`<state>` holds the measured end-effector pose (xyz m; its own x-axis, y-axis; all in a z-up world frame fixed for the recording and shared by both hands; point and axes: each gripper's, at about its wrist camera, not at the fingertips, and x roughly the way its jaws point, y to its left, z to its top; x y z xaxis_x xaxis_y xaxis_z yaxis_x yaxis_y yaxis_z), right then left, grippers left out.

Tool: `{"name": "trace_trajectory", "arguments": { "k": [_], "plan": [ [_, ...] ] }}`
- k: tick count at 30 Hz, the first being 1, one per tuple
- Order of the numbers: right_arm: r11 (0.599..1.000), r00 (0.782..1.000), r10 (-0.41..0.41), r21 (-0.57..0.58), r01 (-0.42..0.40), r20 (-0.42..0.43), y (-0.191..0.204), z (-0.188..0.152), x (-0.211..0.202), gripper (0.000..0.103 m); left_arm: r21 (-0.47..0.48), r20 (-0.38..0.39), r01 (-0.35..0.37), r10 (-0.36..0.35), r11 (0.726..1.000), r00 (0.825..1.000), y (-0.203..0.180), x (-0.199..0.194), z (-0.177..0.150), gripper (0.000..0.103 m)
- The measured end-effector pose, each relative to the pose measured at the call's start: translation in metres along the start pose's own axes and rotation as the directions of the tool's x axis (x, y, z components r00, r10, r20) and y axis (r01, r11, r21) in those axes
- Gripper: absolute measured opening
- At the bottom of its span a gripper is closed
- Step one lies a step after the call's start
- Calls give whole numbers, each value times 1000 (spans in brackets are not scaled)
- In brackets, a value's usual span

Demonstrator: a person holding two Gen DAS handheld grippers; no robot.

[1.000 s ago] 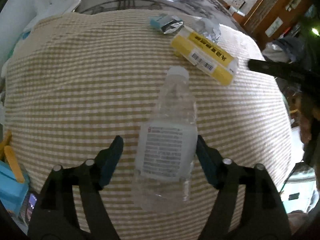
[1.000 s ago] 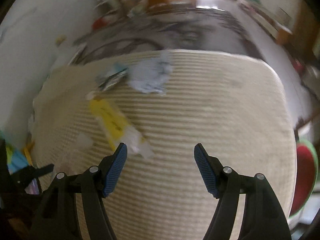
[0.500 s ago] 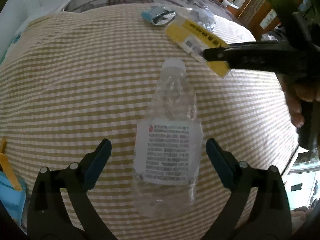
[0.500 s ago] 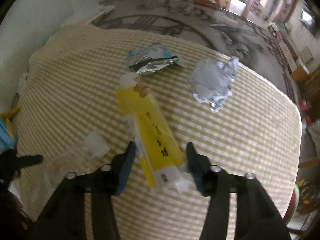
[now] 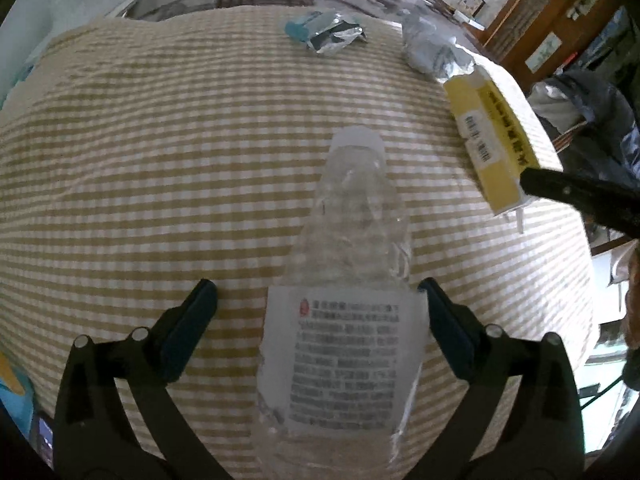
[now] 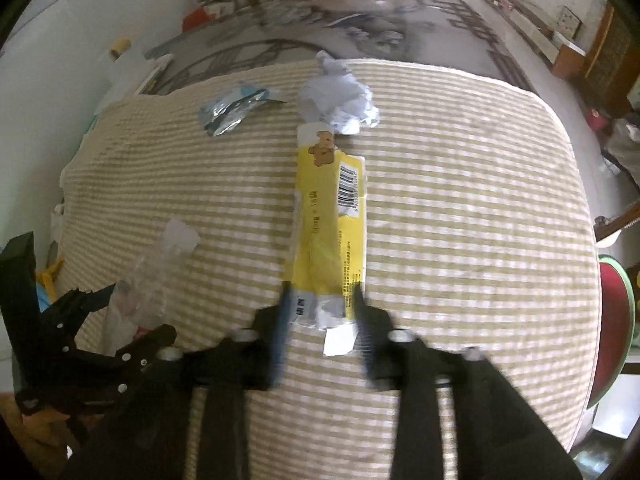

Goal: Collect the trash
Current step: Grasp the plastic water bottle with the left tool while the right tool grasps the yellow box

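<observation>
A crushed clear plastic bottle [image 5: 352,240] with a white label lies on the checked cloth [image 5: 160,160], cap pointing away. My left gripper [image 5: 316,292] straddles its label; the jaws are opening wide. The right pad is at the label's edge and the left pad stands well off. From the right wrist view the bottle [image 6: 148,280] and left gripper [image 6: 136,312] show at lower left. A yellow carton [image 6: 332,220] lies in line with my right gripper [image 6: 322,300]. Its blurred jaws are opening, with the pads against the carton's near end. The carton [image 5: 492,140] also shows in the left wrist view.
A torn foil wrapper [image 6: 228,112] and a crumpled pale wad [image 6: 336,100] lie at the cloth's far side. A red and green round object [image 6: 612,320] sits past the right edge. Blue and yellow items [image 6: 44,284] lie off the left edge. A dark bag [image 5: 580,100] is at the right.
The left jaws spread wider and sank closer over the bottle. The right gripper came onto the yellow carton, its jaws narrowed round the near end, and the carton swung round.
</observation>
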<state>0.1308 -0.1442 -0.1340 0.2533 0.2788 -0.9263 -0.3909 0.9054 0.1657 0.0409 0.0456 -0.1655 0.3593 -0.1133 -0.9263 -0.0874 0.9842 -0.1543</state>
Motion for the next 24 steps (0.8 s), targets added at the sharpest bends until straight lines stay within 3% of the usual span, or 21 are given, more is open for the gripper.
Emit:
{"name": "trace_trajectory", "arguments": {
  "k": [4,9,11,16,19,24],
  "plan": [
    [999,999,-37,-10,37,22,7,5,2,52,71,-12,-41,42,997,999,-10,9,1,98],
    [997,997,-72,-1,72,18,7,11,11,52,-4,-37,-6,5,1000,999,-6,9,10,96],
    [998,997,-69,-1,69,21,8,12,11,53,-33,-51,-3,1,999,999,-4,6,13,82],
    [997,997,-76,1,76,28,7,17,13,58,19,-17,12,-12,1000,1000,-17,-7,21,74],
    [996,996,-86,14,86,13,5,22,19,59,23,-27,19,-18,1000,999,-22,-4,24,59],
    [996,997,-74,40,75,-28,2,23,33,60,44,-29,12,-11,999,1000,-26,0,25,58]
  ]
}}
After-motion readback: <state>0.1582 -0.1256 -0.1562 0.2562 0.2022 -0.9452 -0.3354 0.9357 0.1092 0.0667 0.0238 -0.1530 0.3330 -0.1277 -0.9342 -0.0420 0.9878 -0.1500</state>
